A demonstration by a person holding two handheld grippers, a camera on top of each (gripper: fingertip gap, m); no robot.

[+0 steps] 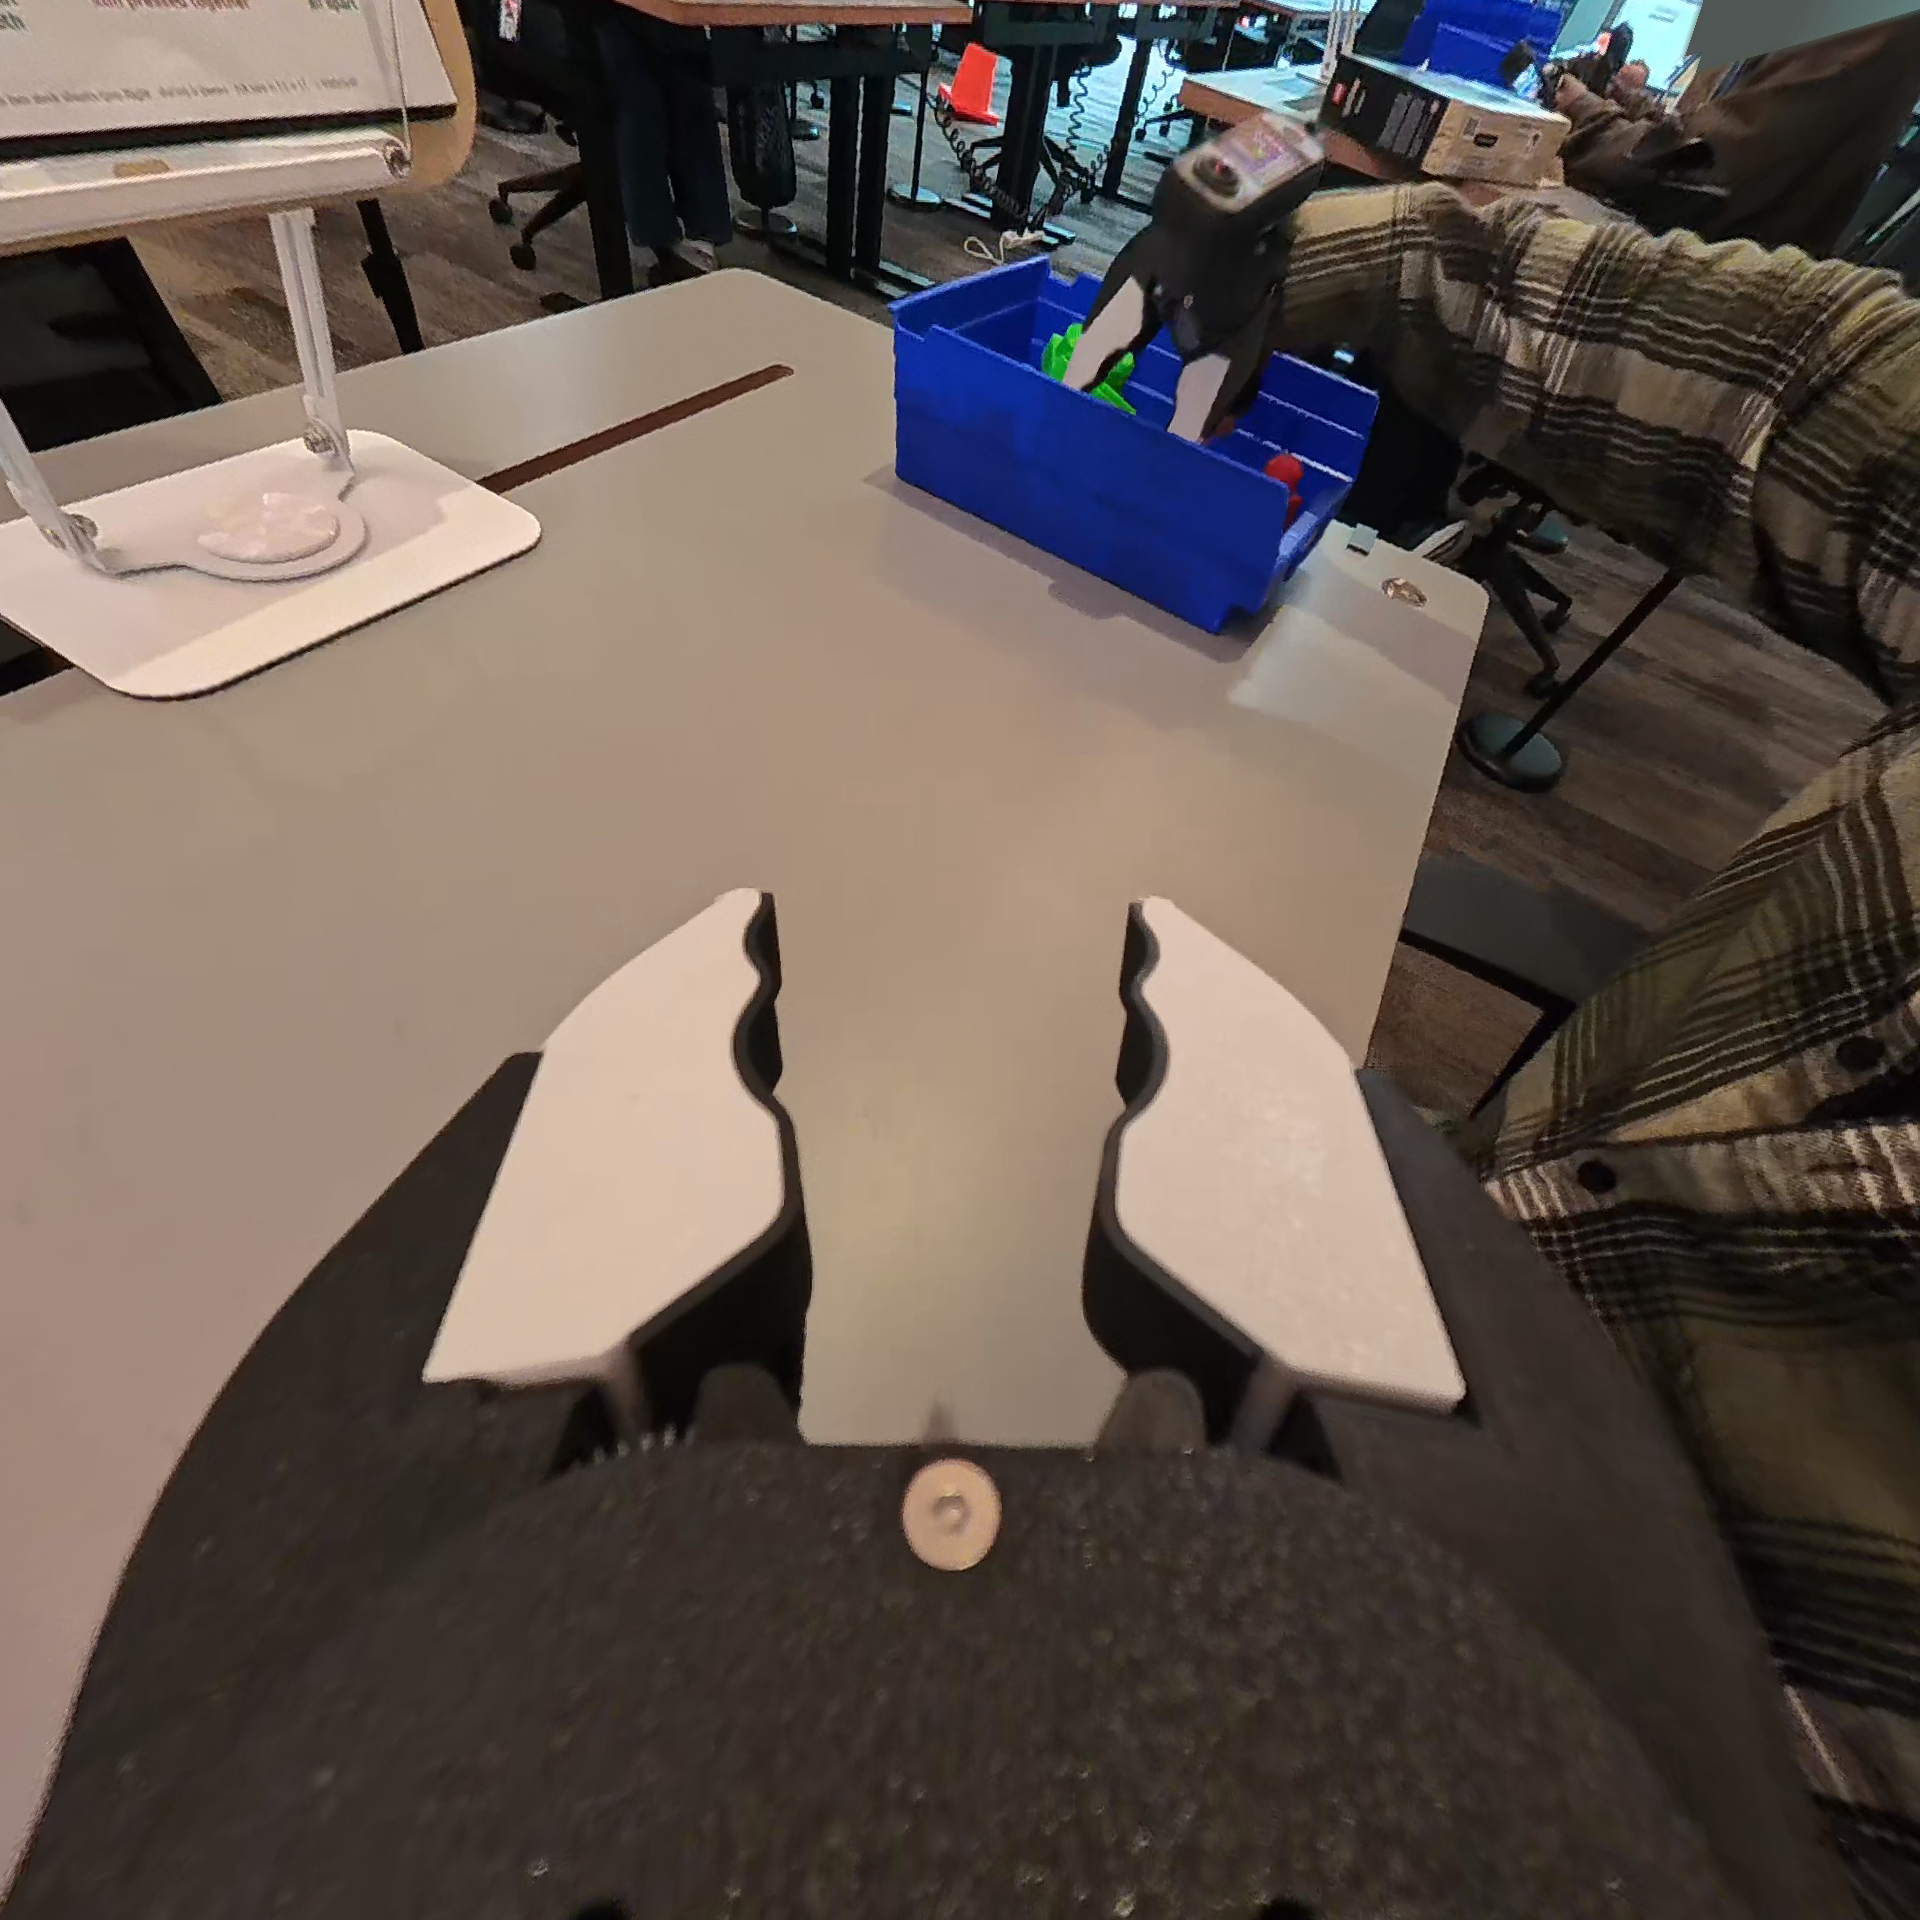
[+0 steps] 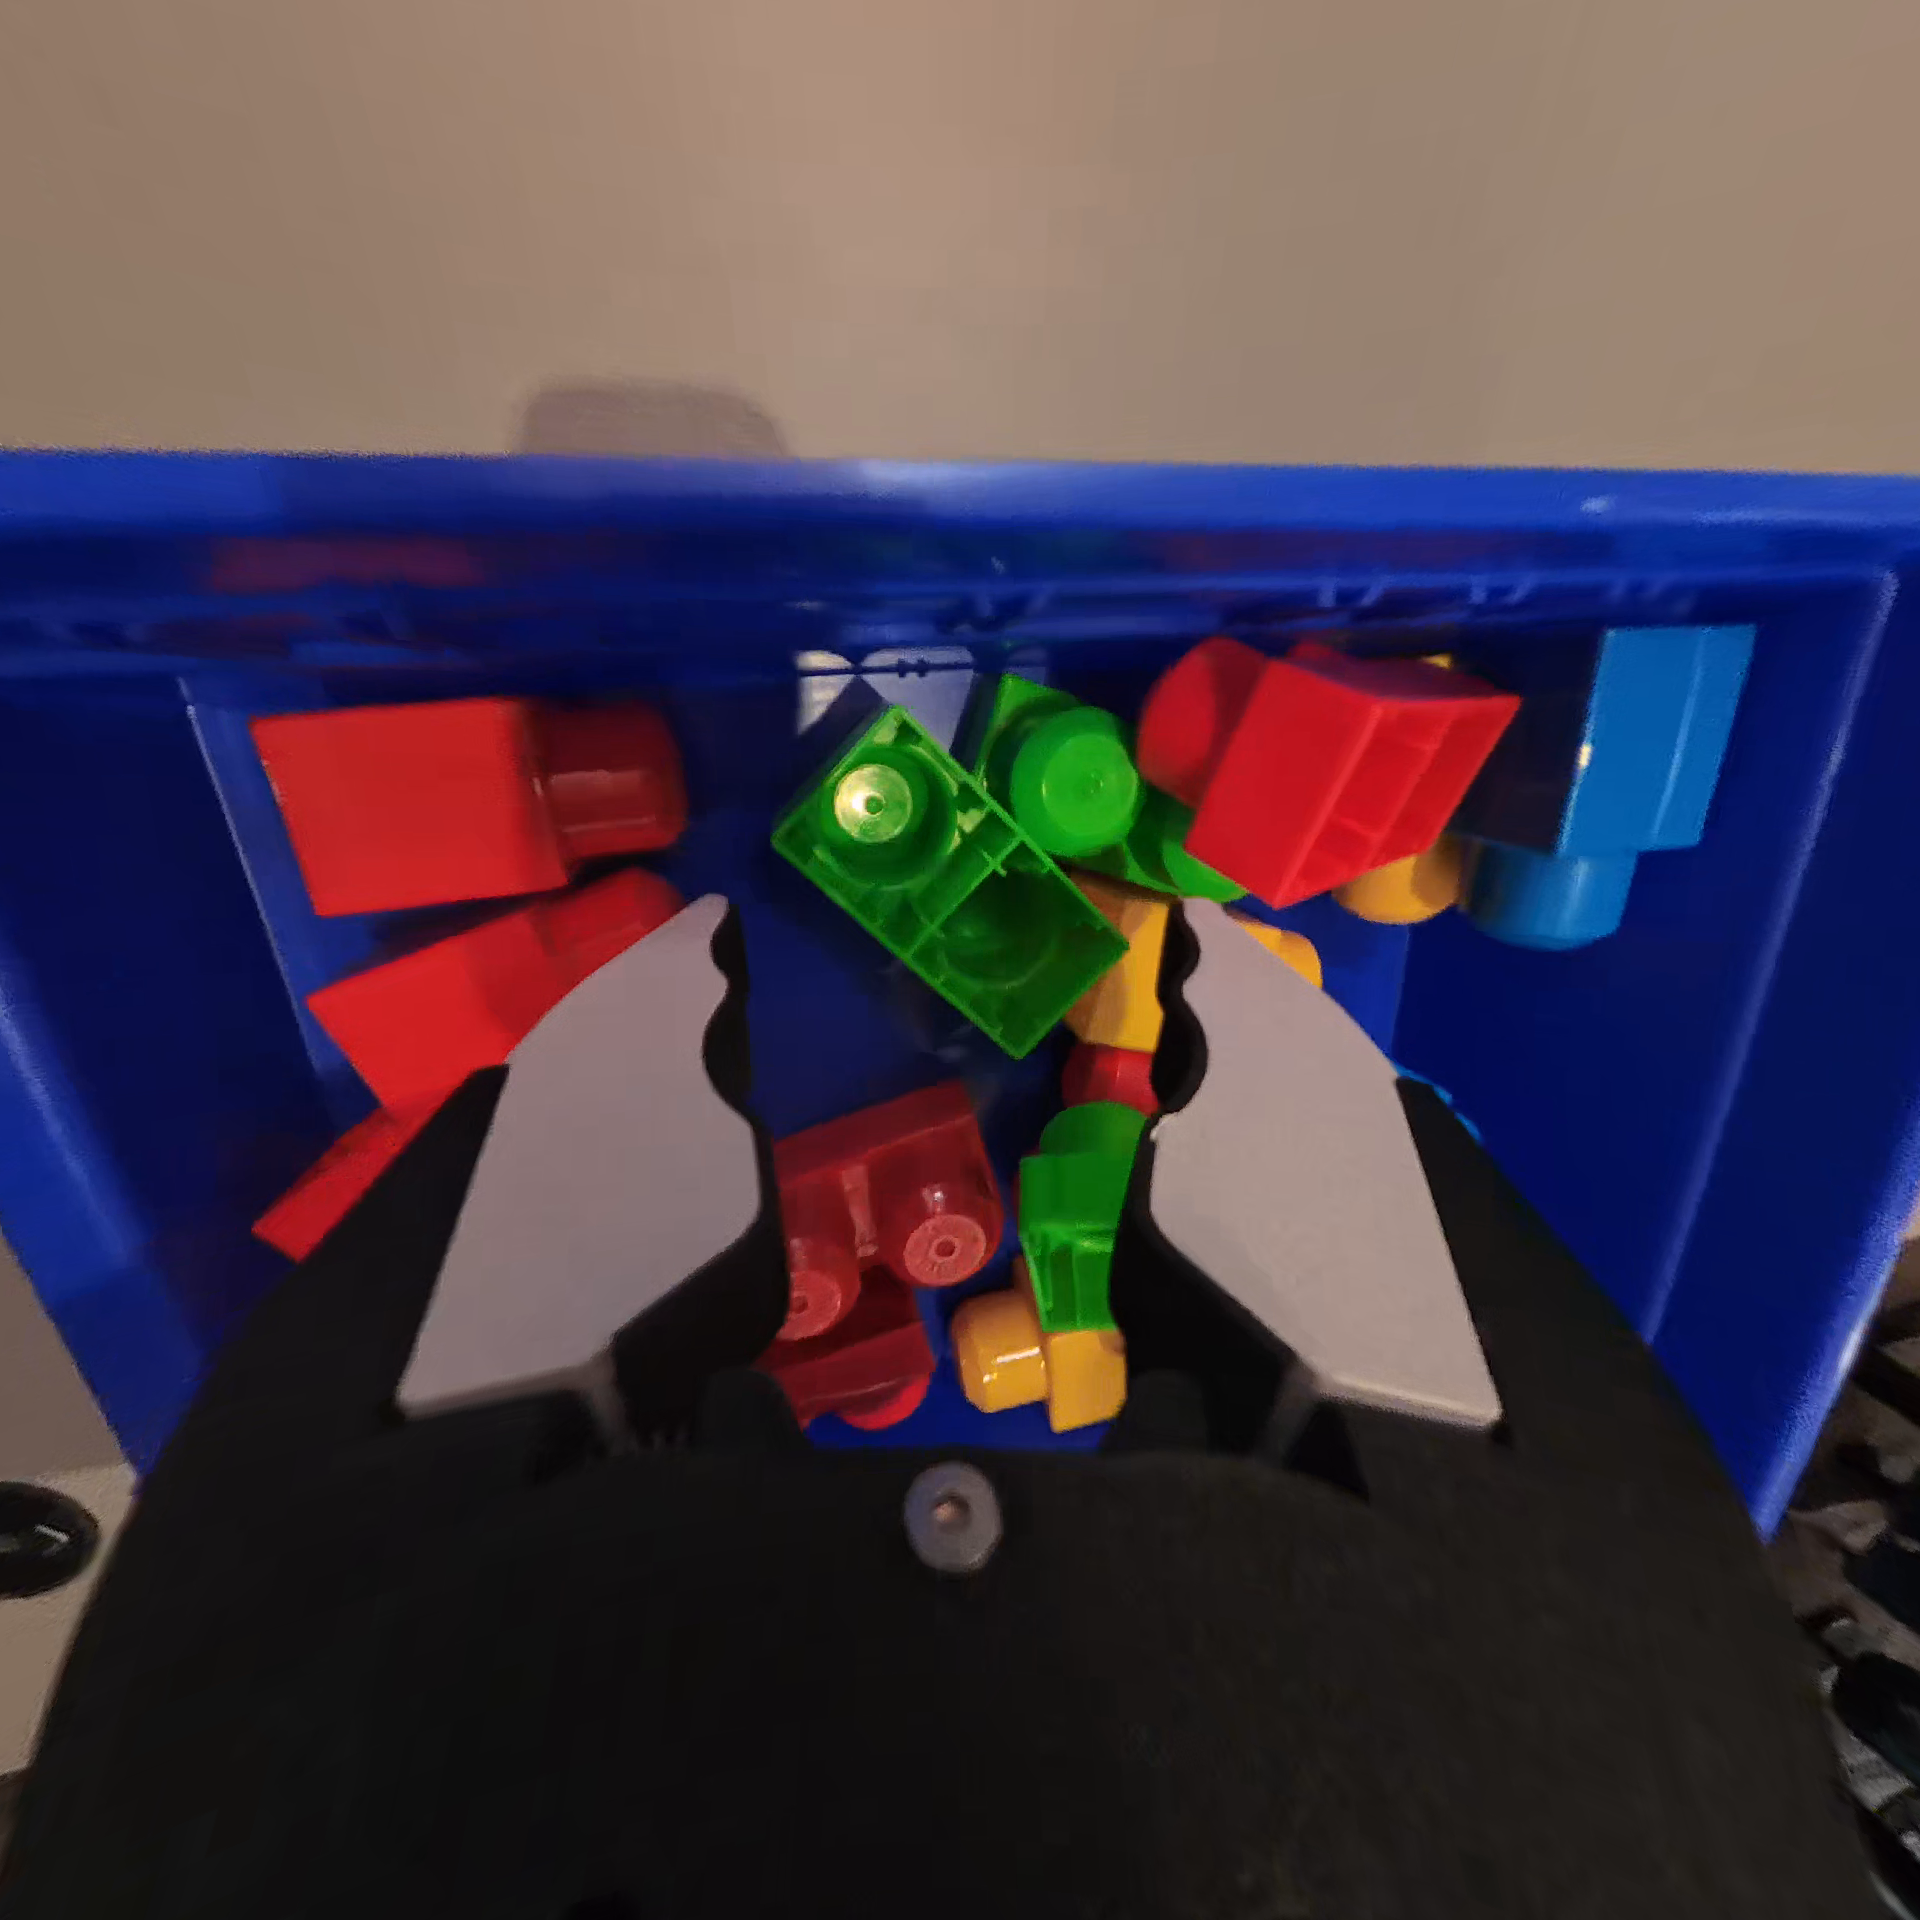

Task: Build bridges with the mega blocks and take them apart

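Left tool (image 1: 948, 914), black with pale grey finger plates, held over the bare grey bench (image 1: 727, 727), jaws spread and empty. Right tool (image 2: 954, 925), same build, reaching into the blue plastic bin (image 2: 935, 520) at the bench's far right corner, jaws apart, gripping nothing. Loose plastic mega blocks lie jumbled in the bin: an overturned green two-stud block (image 2: 951, 883) just ahead of the fingertips, red blocks (image 2: 416, 805) to the left, a light-blue block (image 2: 1652, 748) at far right
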